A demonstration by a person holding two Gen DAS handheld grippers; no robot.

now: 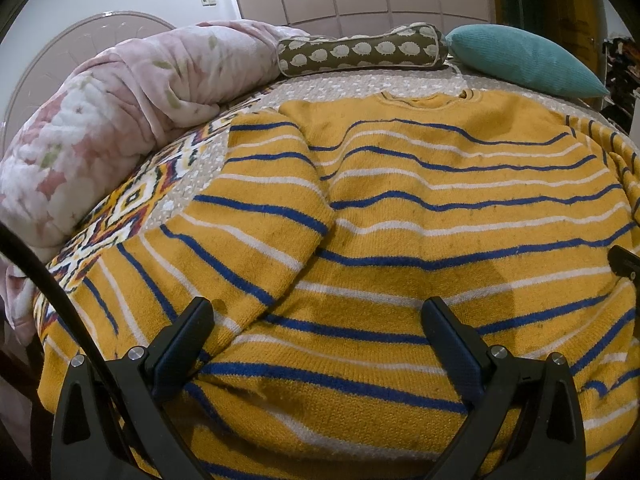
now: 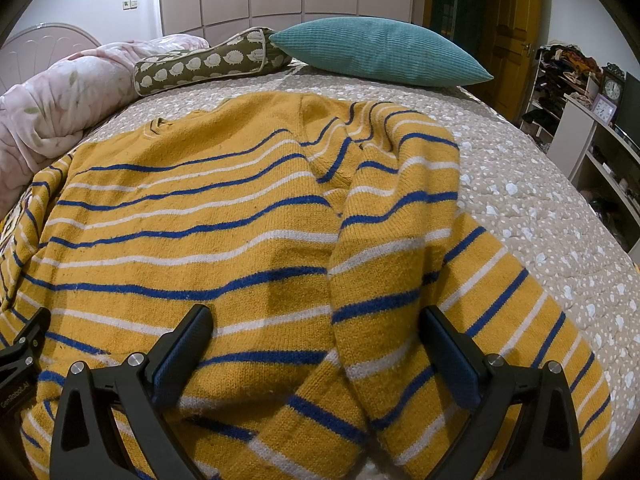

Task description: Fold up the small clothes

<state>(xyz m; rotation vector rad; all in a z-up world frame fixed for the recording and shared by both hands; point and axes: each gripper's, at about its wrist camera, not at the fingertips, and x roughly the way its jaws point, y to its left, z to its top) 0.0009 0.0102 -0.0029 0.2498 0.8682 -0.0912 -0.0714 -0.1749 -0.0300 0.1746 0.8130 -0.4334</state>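
Observation:
A yellow sweater (image 1: 440, 184) with blue and white stripes lies flat on the bed, collar at the far side. Its left sleeve (image 1: 256, 216) lies folded along the body. Its right sleeve (image 2: 396, 240) lies along the body's right side in the right wrist view, where the sweater body (image 2: 192, 208) fills the middle. My left gripper (image 1: 318, 320) is open and empty, low over the sweater's lower left part. My right gripper (image 2: 316, 328) is open and empty, low over the hem where the right sleeve meets the body. The left gripper's edge shows at far left (image 2: 20, 352).
A pink floral duvet (image 1: 104, 120) is heaped at the bed's left. A sheep-print bolster (image 1: 360, 52) and a teal cushion (image 2: 380, 56) lie at the far side. The dotted bedspread (image 2: 540, 208) is bare at right. Shelves with clocks (image 2: 604, 104) stand beyond the bed's right edge.

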